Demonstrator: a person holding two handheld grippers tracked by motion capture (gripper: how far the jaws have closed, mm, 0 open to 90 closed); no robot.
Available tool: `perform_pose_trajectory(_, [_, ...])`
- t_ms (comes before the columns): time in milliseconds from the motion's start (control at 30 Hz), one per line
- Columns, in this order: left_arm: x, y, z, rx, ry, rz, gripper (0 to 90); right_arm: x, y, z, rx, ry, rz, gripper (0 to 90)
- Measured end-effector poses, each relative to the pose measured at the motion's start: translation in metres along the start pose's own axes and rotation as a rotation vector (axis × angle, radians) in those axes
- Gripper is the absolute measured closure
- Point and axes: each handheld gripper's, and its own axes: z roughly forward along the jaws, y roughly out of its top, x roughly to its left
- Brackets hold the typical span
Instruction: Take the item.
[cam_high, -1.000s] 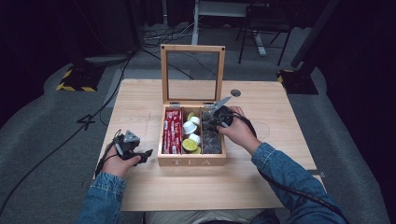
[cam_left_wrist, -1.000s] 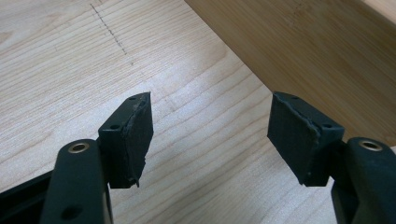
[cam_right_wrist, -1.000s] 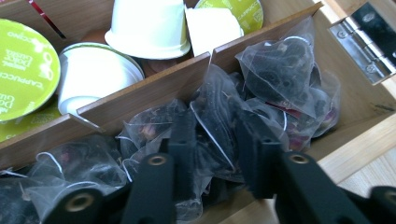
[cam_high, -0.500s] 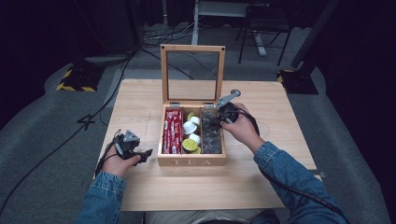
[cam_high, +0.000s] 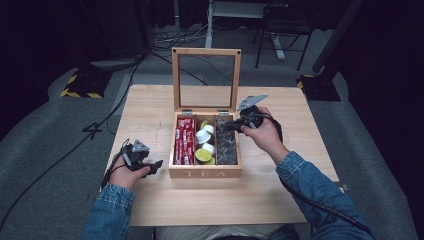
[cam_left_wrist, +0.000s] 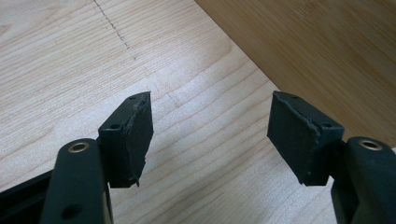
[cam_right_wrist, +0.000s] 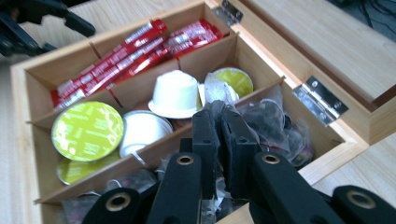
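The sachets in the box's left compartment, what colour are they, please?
Red sachets, clearest in the right gripper view.

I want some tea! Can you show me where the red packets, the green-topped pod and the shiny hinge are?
red packets (cam_right_wrist: 140, 53), right gripper view, middle of the bundle.
green-topped pod (cam_right_wrist: 87, 131), right gripper view, centre of its lid.
hinge (cam_right_wrist: 321, 101), right gripper view, metal plate.

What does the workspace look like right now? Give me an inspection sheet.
Surface: wooden table.
Job's things: tea box, lid upright; red sachets, capsules and tea bags in separate compartments.
Clutter: nothing seen.
Grippers: right gripper jaws shut on a tea bag; left gripper open beside the box.
Cables: right gripper's cable runs under the sleeve; floor cables.
Surroundings: dark room, striped stand base.
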Motion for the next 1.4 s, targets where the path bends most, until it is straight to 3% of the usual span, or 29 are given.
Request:
perform_pose_trajectory(267, [0.002,-0.001,0.001,0.009,0.001,0.0,31.8,0.003,0.002,-0.013,-0.058,0.023,0.01,85.3])
perform_pose_trajectory(600, [0.005,-0.003,0.003,0.035,0.017,-0.019,31.9,0.003,-0.001,-0.035,-0.106,0.008,0.012,85.3])
perform_pose_trajectory(1000, [0.006,-0.004,0.004,0.047,0.015,-0.02,31.9,-0.002,-0.014,-0.079,-0.11,-0.082,0.002,85.3])
perform_pose_trajectory(1400, [0.009,-0.007,0.006,0.054,0.021,-0.022,31.7,-0.012,-0.035,-0.115,-0.119,-0.169,0.032,85.3])
